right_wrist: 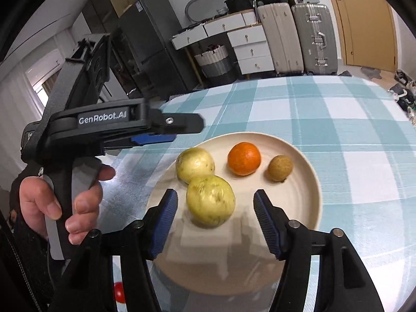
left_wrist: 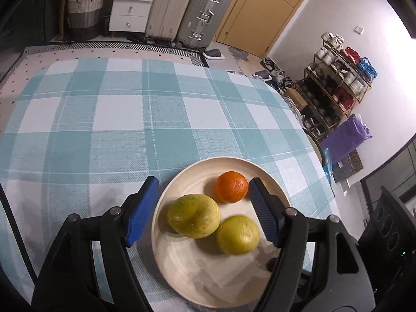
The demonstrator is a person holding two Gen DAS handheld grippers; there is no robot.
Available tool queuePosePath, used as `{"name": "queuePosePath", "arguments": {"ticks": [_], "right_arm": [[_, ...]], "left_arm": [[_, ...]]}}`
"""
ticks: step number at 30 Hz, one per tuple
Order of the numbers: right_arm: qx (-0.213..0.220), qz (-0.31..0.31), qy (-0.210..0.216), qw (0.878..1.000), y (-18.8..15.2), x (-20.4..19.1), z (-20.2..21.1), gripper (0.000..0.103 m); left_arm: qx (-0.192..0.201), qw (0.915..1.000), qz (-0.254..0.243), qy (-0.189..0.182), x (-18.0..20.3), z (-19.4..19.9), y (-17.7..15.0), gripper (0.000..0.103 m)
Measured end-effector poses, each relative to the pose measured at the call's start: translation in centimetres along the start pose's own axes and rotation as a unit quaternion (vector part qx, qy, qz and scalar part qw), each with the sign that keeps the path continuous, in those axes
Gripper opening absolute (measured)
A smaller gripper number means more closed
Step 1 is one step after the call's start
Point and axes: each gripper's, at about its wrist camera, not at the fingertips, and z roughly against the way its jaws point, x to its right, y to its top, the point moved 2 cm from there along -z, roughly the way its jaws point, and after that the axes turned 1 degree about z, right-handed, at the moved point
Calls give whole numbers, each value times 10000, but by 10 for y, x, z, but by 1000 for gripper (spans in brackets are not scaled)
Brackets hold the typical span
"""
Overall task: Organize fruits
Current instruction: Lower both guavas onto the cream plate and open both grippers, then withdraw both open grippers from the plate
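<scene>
A cream plate (left_wrist: 182, 273) sits on the checked tablecloth. On it lie an orange (left_wrist: 231, 187) and two yellow-green fruits (left_wrist: 193, 215) (left_wrist: 238, 234). My left gripper (left_wrist: 202, 180) hovers open over them, its blue pads touching none. In the right wrist view the plate (right_wrist: 299, 208) also holds a small brown fruit (right_wrist: 280, 167) beside the orange (right_wrist: 244, 158). My right gripper (right_wrist: 215, 192) stands open around the nearer yellow-green fruit (right_wrist: 210, 201), with gaps on both sides. The other yellow-green fruit (right_wrist: 195, 165) touches it behind. A hand (right_wrist: 52, 202) holds the left gripper (right_wrist: 182, 130) at the plate's left.
The teal and white checked cloth (left_wrist: 117, 119) covers the table beyond the plate. A small red round thing (right_wrist: 119, 291) shows at the near left edge. Suitcases (left_wrist: 187, 7), white drawers (left_wrist: 130, 7), a woven basket (left_wrist: 84, 13) and a shoe rack (left_wrist: 335, 88) stand on the floor beyond.
</scene>
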Motion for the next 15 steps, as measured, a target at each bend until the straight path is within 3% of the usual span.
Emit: {"name": "queuePosePath", "arguments": {"ticks": [8, 12, 15], "right_arm": [[217, 132, -50, 9997, -2, -2, 27, 68], [375, 170, -115, 9991, -5, -5, 42, 83], [454, 206, -138, 9987, -6, -9, 52, 86]], "left_arm": [[371, 9987, -119, 343, 12, 41, -23, 70], [513, 9977, 16, 441, 15, 61, -36, 70], [665, 9962, 18, 564, 19, 77, -46, 70]]}}
